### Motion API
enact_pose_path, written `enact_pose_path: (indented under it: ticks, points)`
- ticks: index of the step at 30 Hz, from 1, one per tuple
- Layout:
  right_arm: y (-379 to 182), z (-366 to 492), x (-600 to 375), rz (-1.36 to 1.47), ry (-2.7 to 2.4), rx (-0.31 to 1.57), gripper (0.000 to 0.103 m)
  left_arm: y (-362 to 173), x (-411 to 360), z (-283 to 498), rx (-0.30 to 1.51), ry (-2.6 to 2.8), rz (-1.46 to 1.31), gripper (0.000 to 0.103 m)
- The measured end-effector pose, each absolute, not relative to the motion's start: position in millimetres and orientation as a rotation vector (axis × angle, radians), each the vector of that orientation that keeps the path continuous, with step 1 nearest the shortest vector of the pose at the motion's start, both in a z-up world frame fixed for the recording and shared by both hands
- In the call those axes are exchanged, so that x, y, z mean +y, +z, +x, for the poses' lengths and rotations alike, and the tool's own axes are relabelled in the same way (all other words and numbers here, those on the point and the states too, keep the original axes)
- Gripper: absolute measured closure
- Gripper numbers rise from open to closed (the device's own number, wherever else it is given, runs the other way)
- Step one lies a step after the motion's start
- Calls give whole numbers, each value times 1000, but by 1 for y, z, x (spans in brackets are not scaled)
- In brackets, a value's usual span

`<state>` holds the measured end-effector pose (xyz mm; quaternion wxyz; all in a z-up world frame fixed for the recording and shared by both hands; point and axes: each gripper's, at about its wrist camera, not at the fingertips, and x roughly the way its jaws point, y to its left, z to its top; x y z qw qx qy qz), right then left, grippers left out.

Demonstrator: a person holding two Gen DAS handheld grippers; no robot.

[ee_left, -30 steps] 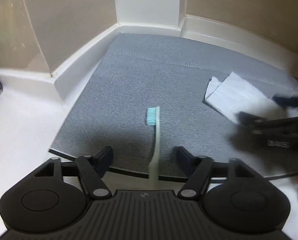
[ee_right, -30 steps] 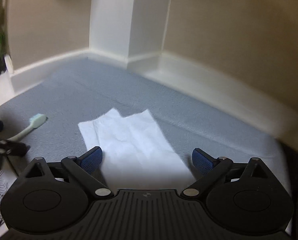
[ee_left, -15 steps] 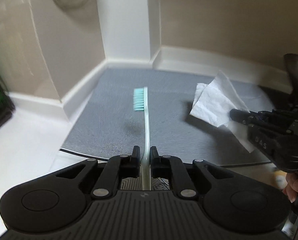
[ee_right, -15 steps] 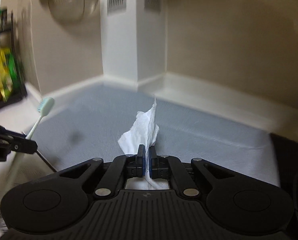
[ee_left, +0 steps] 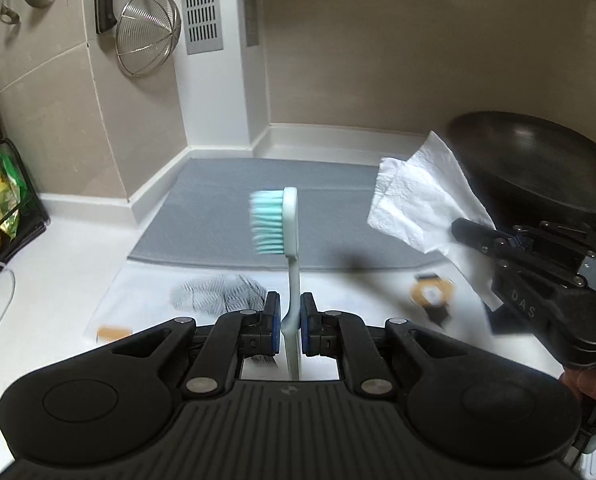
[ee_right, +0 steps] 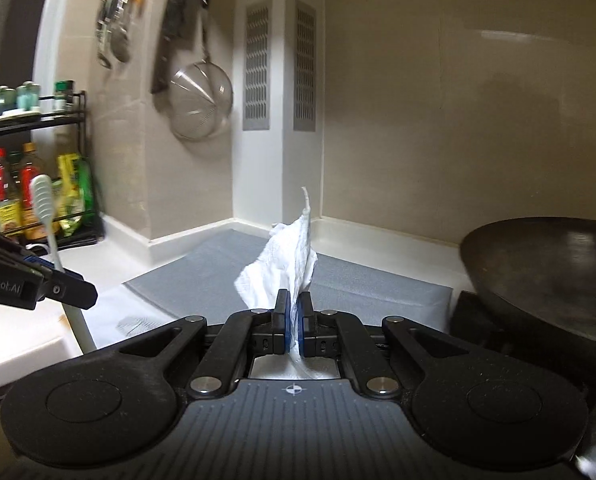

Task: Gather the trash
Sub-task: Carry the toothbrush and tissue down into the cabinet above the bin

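Above the white bench (ee_left: 57, 264), a toothbrush (ee_left: 290, 240) is gripped by its handle between the closed pads of the left claw (ee_left: 289, 326). The brush is held upright and clear of the surface, with its turquoise bristles turned to the left in the left wrist view. In the right wrist view the same toothbrush (ee_right: 45, 208) is seen at the left edge, standing up out of the left claw (ee_right: 63, 280).

A white paper tissue (ee_right: 285, 268) is pinched in the closed right claw (ee_right: 293, 322), its crumpled body rising above the pads and ending in a thin twisted tip. From the left wrist camera the tissue (ee_left: 418, 204) is seen spread out ahead of the right claw (ee_left: 464, 232), lifted off the bench, and part of a hand (ee_left: 590, 384) is visible at the far right edge.

A grey mat (ee_left: 217, 216) lies on the bench against the corner of the wall. Nearer the camera, a small striped wrapper (ee_left: 217, 292) and an orange and black scrap (ee_left: 432, 292) rest on the white surface; both are blurred. A dark wok (ee_right: 546, 272) stands to the right of the mat. A wire strainer (ee_left: 147, 34) hangs on the tiled wall, and a black rack of bottles (ee_right: 25, 184) stands at the left.
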<state>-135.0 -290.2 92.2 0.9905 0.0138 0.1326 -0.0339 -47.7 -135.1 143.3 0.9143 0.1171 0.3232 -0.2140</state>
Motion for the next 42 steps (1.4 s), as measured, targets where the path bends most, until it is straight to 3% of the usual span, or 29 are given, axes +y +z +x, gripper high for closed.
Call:
enact_pose_path:
  ticks: [16,28,42]
  points:
    - [53,-247,-214,33,211,341,99,118,-47,-201,707,-324,253,93]
    - [5,-248,-142,-33,394,540,99,52,34,-216,807,-4,182,93]
    - [-15,-240,-115,-94,444,652,99,-9,51,-210,947,4,143,93]
